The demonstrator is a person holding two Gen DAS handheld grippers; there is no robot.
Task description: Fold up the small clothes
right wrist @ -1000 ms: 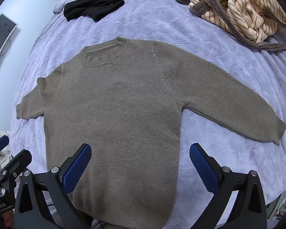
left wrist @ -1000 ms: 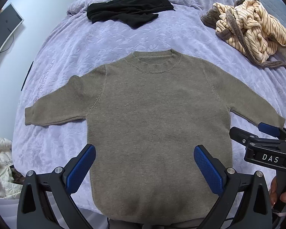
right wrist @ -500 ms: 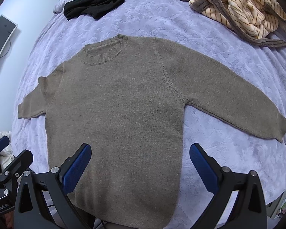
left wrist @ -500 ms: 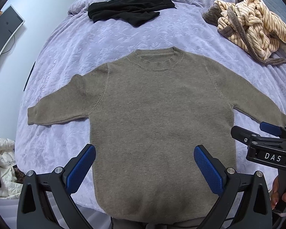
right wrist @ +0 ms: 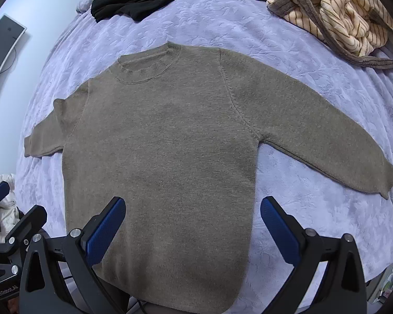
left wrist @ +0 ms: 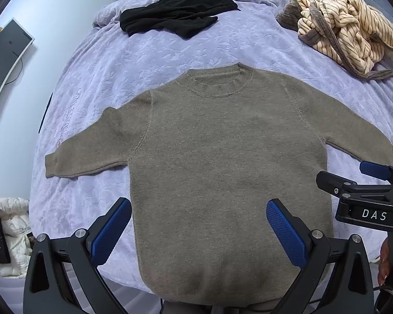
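Black garment [left wrist: 175, 11] and striped robe [left wrist: 345, 31] beyond sweater [left wrist: 222, 162]

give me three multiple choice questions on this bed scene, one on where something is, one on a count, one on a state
1. Where does the black garment lie relative to the sweater?
A. beyond its collar, toward the far left of the bed
B. on top of its right sleeve
C. under its hem

2. How many separate garments or heaps of clothing lie on the bed?
A. one
B. three
C. five

3. How does the sweater lie?
A. folded in half
B. bunched in a ball
C. spread flat with both sleeves out

Answers:
1. A, the black garment sits past the collar, apart from the sweater.
2. B, there is the sweater, the black garment and the striped heap.
3. C, the body is flat and each sleeve reaches sideways; the left gripper and right gripper are both open and hold nothing.
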